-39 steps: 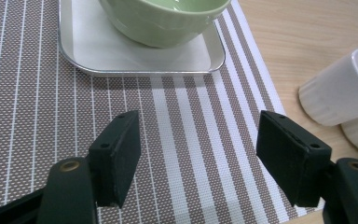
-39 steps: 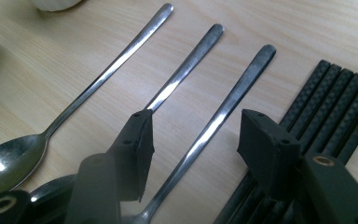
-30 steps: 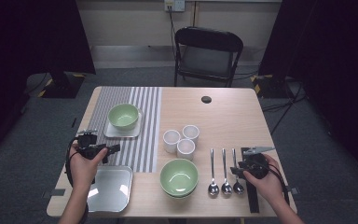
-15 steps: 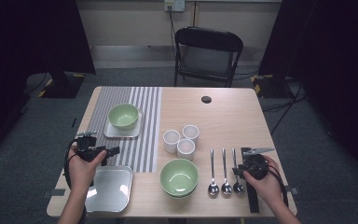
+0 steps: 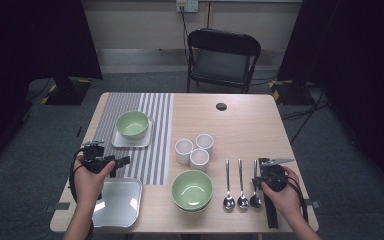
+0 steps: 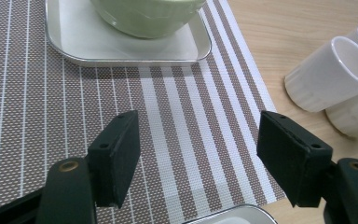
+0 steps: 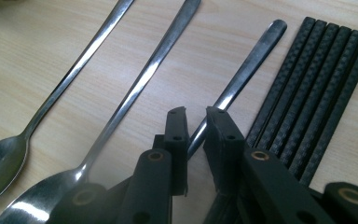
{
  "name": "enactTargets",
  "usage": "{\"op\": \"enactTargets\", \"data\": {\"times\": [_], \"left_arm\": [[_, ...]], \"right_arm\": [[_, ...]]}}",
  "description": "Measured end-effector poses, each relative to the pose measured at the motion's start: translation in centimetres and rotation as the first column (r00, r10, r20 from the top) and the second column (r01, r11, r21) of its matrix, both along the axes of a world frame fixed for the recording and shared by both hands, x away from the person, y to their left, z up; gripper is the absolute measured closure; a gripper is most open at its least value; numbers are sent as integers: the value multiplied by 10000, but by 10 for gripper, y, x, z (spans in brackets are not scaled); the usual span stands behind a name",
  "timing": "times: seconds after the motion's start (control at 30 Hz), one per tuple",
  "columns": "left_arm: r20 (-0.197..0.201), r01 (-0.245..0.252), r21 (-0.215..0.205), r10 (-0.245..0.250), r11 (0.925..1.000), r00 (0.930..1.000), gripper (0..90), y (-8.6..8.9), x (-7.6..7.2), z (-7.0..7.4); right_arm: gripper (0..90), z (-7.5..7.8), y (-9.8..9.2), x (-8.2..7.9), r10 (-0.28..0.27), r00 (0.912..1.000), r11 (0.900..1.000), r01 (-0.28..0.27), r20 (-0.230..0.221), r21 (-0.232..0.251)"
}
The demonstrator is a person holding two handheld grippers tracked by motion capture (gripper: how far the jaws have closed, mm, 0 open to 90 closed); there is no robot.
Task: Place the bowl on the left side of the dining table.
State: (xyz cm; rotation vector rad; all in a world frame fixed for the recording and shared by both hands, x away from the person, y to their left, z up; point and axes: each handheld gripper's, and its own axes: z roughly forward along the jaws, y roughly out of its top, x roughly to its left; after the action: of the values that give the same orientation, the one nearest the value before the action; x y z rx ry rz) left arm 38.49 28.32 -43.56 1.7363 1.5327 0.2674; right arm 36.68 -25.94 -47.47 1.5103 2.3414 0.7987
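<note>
Three steel spoons lie side by side at the table's front right. My right gripper (image 5: 258, 176) (image 7: 196, 114) is down over the handle of the rightmost spoon (image 5: 255, 172) (image 7: 251, 65). Its jaws have just been closing, and the handle runs between them with only a thin gap left. Black chopsticks (image 7: 317, 79) lie just to the right of that spoon. At the front left, my left gripper (image 5: 122, 161) (image 6: 198, 144) hovers wide open over the striped mat (image 6: 191, 107), with nothing between its jaws.
A green bowl (image 5: 132, 124) sits on a small tray (image 6: 121, 51) on the mat. Three white cups (image 5: 194, 150) stand mid-table, with a larger green bowl (image 5: 192, 190) in front of them. A silver tray (image 5: 117, 202) lies front left. A chair (image 5: 222, 55) stands behind the table.
Both hands stay where they were and no object on the table has moved.
</note>
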Motion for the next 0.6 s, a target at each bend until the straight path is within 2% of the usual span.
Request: {"op": "enactTargets", "data": {"times": [0.3, 0.4, 0.6], "left_arm": [[-50, 22, -2, -22, 10000, 10000, 305, 0, -2, -1], [-100, 34, -6, -34, 10000, 9999, 305, 0, -3, -2], [-116, 133, -15, -133, 9999, 9998, 305, -2, -2, -2]], "right_arm": [[805, -1, 1, 4, -230, 9997, 9997, 230, 72, 62], [765, -1, 2, 4, -159, 9999, 9998, 158, 50, 148], [804, -1, 2, 4, -46, 9997, 10000, 47, 232, -43]]}}
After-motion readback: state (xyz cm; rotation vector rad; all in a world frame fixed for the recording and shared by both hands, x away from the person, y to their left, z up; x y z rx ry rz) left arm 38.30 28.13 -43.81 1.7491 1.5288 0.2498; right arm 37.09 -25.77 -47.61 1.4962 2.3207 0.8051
